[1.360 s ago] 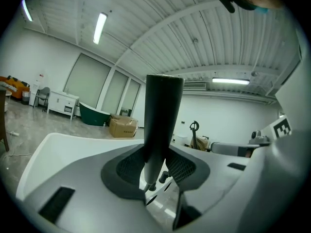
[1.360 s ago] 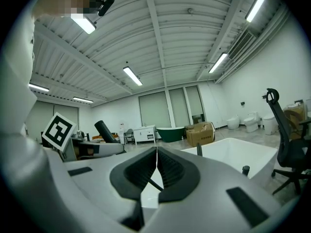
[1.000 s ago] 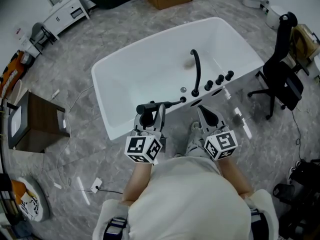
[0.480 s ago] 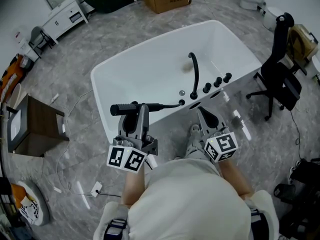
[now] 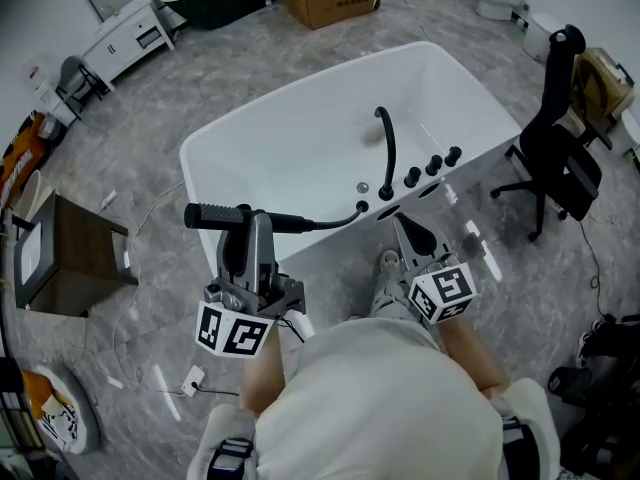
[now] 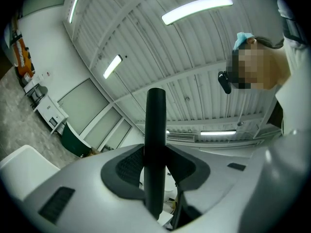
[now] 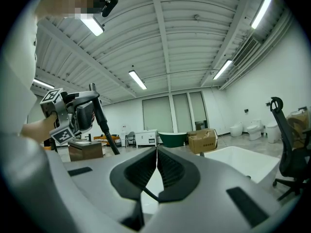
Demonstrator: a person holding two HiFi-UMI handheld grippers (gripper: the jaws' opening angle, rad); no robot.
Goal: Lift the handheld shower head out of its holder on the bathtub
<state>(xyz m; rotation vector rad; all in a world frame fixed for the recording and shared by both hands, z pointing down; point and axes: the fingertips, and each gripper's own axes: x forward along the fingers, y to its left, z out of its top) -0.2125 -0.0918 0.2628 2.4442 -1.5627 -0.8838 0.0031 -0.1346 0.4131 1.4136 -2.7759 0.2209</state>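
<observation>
Clamping the slim black handheld shower head [image 5: 215, 215], left gripper [image 5: 255, 233] should ease it slowly toward 9 o'clock; right gripper [image 5: 408, 230] sits pinched together, empty.

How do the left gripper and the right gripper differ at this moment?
The left gripper has its jaws shut on the black shower head; the right gripper has its jaws together, nothing between them. The left gripper tilts up toward the ceiling; the right gripper points level. Both carry a marker cube.

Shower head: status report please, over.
Left gripper shut on shower head; right gripper shut, empty. Out of holder, hose runs to bathtub. Nothing in the way.
</observation>
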